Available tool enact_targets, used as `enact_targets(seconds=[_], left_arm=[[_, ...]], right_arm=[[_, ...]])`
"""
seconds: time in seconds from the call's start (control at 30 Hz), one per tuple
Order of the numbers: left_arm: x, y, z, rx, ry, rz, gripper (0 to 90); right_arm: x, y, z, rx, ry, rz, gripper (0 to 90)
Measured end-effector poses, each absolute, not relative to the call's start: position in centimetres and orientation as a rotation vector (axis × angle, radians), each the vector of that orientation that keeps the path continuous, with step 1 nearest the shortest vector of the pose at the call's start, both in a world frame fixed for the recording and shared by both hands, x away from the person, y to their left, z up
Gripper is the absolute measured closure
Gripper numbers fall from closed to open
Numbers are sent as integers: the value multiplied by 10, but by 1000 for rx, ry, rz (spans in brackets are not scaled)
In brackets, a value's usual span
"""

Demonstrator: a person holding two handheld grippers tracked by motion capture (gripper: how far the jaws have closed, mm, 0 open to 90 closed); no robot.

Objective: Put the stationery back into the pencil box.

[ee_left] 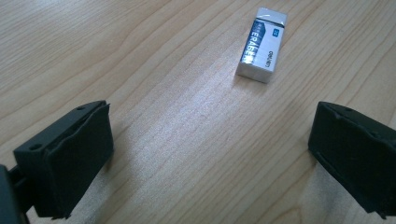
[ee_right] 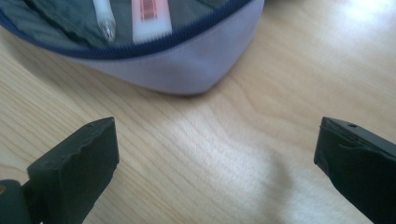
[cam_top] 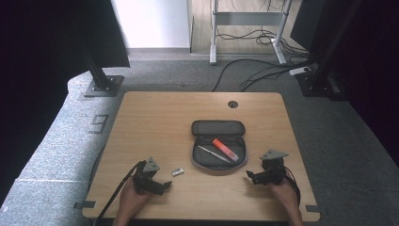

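On tabletop (cam_top: 155, 113), eraser (ee_left: 261, 44) lies at 1 o'clock ahead of left gripper (ee_left: 210, 154): fingers wide open, empty. Reach step; next, advance and straddle it. Right gripper (ee_right: 215, 163) gapes empty beside pencil case (cam_top: 218, 162).

Left gripper (cam_top: 165, 185), held in the person's left hand (cam_top: 133, 197) near the table's front edge, jaws pointing right and slightly away from the person, grey three-cornered plate on top. In the left gripper view its jaws stand wide apart, nothing between them. Right gripper (cam_top: 249, 175), held in the right hand (cam_top: 283, 191) at the front right, jaws pointing left. In the right gripper view these jaws likewise stand wide apart and hold nothing. Both forearms enter from the bottom edge.
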State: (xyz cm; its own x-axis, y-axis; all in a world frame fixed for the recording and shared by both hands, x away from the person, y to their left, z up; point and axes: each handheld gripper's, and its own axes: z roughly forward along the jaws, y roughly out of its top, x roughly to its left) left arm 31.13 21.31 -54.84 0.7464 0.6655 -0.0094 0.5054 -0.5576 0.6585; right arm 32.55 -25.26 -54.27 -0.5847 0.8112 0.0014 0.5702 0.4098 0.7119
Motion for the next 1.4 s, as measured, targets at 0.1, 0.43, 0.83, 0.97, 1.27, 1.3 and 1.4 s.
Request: enact_targets(seconds=[0.1,0.43,0.83,0.97,1.27,1.3,1.4], left_arm=[[311,213,-548,2286,876,317,0],[311,213,-549,2283,885,319,0],[311,213,-548,2283,886,319,0],[311,213,-548,2283,885,320,0],[313,216,-546,2268,879,314,89],[313,216,-545,2267,874,307,97],[313,213,-544,2271,840,301,108]], right_arm=[[324,-255,-549,1199,2329,956,0],[323,-258,-557,1212,2316,981,0],[323,-259,-557,1211,2316,982,0],[323,-258,-557,1211,2317,981,0],[323,-258,-557,1211,2317,981,0],[323,-258,-557,1210,2317,981,0],[323,-258,-557,1211,2317,981,0]])
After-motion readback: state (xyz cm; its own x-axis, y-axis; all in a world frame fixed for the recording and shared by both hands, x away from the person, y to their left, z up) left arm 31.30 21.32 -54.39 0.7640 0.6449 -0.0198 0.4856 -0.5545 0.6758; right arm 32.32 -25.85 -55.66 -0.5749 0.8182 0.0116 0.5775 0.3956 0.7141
